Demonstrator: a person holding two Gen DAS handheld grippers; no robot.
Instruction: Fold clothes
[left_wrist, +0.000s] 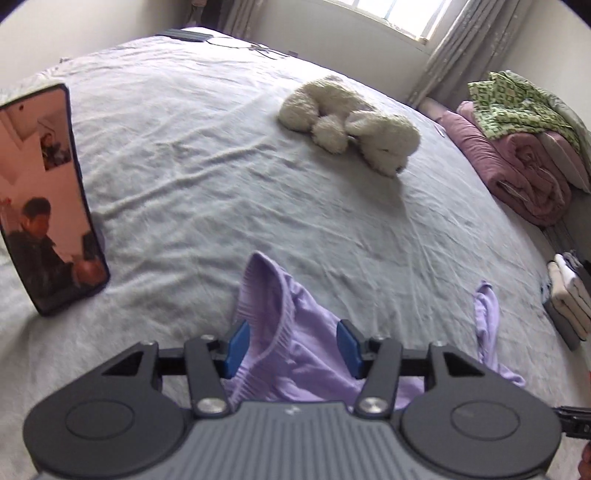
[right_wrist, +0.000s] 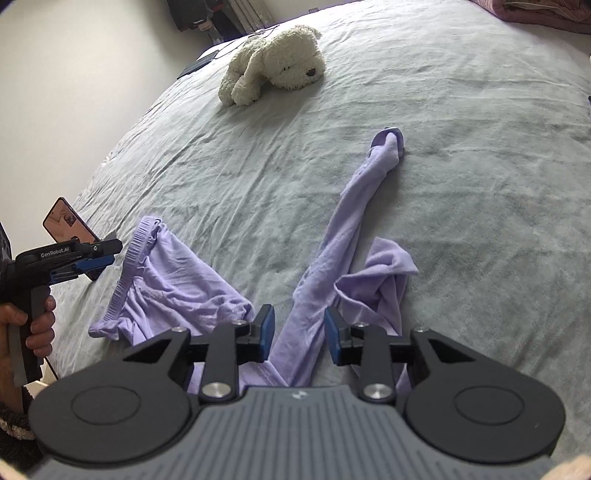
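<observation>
My left gripper hung half open over the waistband of the purple leggings on the bed; my right gripper, open, straddled the leg running far-right, gripping nothing

A white plush dog sprawls mid-bed on the wrinkled grey sheet, a phone stands propped upright at the left, and over at the right edge a pink folded quilt carries a green patterned cloth beneath the curtained window.
</observation>
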